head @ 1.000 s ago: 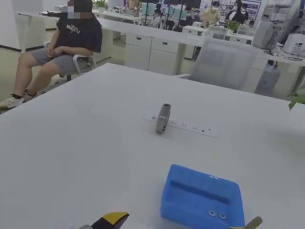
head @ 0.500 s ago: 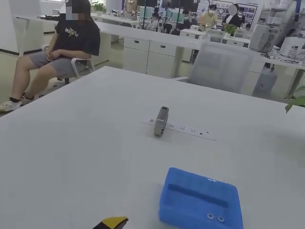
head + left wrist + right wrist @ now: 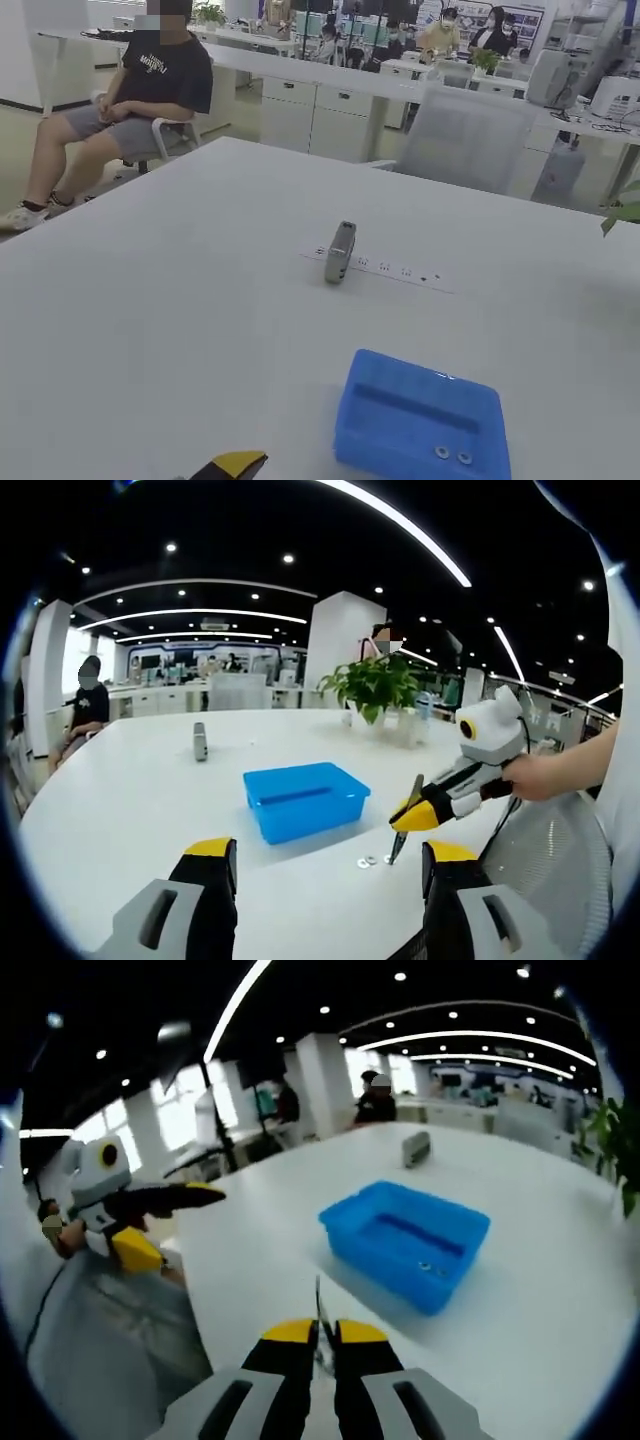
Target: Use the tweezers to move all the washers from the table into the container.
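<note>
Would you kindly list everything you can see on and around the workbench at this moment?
container: one, blue, near side of the table
washers inside: two, silver, in the container's near corner
loose washers: two as far as I can tell, silver, on the table by the tweezers' tip
tweezers: one, dark metal, tip down towards the loose washers
grey device: one, grey, mid-table at the socket strip's left end
socket strip: one, white, mid-table
table: one, white
office chair: one, grey, beyond the table
seated person: one, dark shirt, far left
plant: one, green, on the table's far edge
left gripper: yellow-tipped, jaws open
right gripper: yellow-tipped, shut on the tweezers
</note>
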Demonstrator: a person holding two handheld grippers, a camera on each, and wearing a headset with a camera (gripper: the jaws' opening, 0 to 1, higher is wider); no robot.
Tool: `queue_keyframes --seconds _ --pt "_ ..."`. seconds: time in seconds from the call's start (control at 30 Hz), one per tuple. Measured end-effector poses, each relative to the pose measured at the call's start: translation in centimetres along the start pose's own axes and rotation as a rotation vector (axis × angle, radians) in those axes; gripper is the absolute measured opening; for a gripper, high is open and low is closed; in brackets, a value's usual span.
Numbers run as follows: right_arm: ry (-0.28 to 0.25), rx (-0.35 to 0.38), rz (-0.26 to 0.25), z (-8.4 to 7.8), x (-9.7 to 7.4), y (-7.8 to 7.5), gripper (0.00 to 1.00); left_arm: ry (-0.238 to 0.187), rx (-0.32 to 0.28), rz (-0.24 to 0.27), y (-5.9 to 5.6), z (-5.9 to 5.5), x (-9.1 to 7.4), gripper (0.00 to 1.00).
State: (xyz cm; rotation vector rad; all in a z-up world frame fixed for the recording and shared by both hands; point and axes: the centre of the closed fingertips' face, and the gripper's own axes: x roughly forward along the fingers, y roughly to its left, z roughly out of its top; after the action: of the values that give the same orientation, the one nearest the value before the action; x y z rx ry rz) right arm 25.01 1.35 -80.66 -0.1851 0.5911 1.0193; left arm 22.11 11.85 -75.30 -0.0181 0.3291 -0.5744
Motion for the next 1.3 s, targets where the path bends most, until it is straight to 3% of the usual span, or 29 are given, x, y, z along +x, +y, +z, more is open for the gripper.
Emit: queue_keyframes --seconds 0.1,0.17,0.33,0.5,0.53,0.73,1.07,1.3 --pt "0.024 -0.133 0.003 0.0 0.2 0.9 0.03 -0.003 -0.003 0.002 0.0 0.1 0.0 0.76" --pt "0.034 -0.183 0.011 -0.1 0.3 1.4 0.03 -0.004 -0.008 0.000 0.0 0.1 0.0 0.76" --pt "0.040 -0.207 0.008 0.1 0.6 1.5 0.02 0.003 -0.004 -0.003 0.0 0.0 0.0 0.76" --pt "0.028 -0.132 -0.018 0.7 0.6 0.6 0.02 0.003 -0.006 0.000 0.0 -0.1 0.0 0.76" --pt "-0.021 -0.100 -0.023 1.7 0.5 0.5 0.02 0.003 -0.006 0.001 0.1 -0.1 0.0 0.76" --pt "-0.158 0.042 -0.022 5.8 -0.9 -1.1 0.02 0.004 -0.005 -0.002 0.0 -0.1 0.0 0.76" --pt "-0.230 0.071 -0.036 9.3 -1.8 -3.0 0.02 -0.002 -0.008 -0.003 0.0 0.0 0.0 0.78" --pt "-0.236 0.046 -0.055 11.4 -0.9 -4.9 0.02 -0.007 -0.005 -0.004 0.0 0.1 0.0 0.78"
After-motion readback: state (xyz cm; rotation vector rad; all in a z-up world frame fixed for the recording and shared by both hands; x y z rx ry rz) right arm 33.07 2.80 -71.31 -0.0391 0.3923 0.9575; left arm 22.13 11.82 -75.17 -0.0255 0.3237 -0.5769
